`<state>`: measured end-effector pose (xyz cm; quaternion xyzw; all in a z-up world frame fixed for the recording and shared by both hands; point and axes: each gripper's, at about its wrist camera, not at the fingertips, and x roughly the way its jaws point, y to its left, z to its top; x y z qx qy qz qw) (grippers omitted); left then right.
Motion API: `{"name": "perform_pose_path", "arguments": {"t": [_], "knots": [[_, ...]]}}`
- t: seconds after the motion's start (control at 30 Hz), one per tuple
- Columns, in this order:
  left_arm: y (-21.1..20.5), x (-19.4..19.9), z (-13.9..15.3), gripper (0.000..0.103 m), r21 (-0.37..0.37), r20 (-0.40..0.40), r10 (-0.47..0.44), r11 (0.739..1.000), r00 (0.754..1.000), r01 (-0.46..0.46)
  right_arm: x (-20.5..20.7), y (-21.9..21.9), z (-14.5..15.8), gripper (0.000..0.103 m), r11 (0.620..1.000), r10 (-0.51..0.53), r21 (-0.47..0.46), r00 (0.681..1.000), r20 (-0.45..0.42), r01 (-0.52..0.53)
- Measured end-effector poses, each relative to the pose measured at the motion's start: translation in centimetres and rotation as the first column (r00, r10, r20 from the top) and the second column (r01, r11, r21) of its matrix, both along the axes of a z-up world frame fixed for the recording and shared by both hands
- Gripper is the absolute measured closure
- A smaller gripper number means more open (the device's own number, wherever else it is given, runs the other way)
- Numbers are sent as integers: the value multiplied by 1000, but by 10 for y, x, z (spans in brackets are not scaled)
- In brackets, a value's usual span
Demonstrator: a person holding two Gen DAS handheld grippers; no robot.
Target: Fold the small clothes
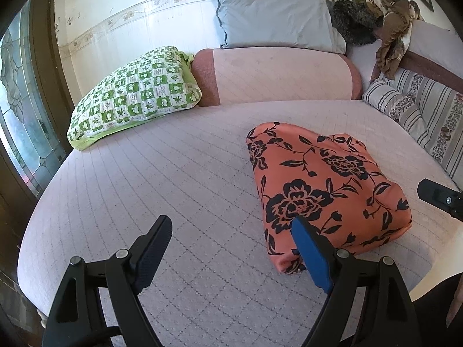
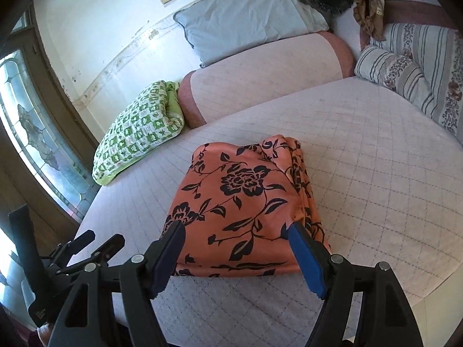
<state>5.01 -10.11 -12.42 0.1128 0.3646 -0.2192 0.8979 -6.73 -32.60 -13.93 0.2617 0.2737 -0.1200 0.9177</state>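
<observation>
While both my hand-held grippers, left [image 1: 231, 231] and right [image 2: 234, 237], gape wide, holding nothing, the folded orange cloth [image 2: 246, 202] hides its underside on the bed [image 1: 173, 173].

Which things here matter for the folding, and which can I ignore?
Job: orange floral garment, folded on the bed; left gripper and right gripper, both open.

Ignore: green checked pillow, grey pillow, striped cushions, brown cloth.

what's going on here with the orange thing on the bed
A person is folding clothes with a handheld gripper in each hand. The orange floral garment already lies folded into a compact bundle on the quilted bed. Both the left gripper and the right gripper are open and hold nothing.
</observation>
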Motion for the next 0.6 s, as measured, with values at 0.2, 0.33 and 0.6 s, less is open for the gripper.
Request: {"name": "perform_pose_path", "arguments": {"t": [0.2,0.33,0.6], "knots": [[-6,2,0,17,36,17,3,999,1000,-4,6,-2,-3,26,1000,7,-7,1000,-10,-7],[-9,4,-2,17,38,8,-2,999,1000,2,10,-4,-5,26,1000,6,-5,1000,-11,-6],[-14,13,-17,17,37,-28,-1,999,1000,2,15,-7,-8,26,1000,10,-11,1000,-21,-10]]}}
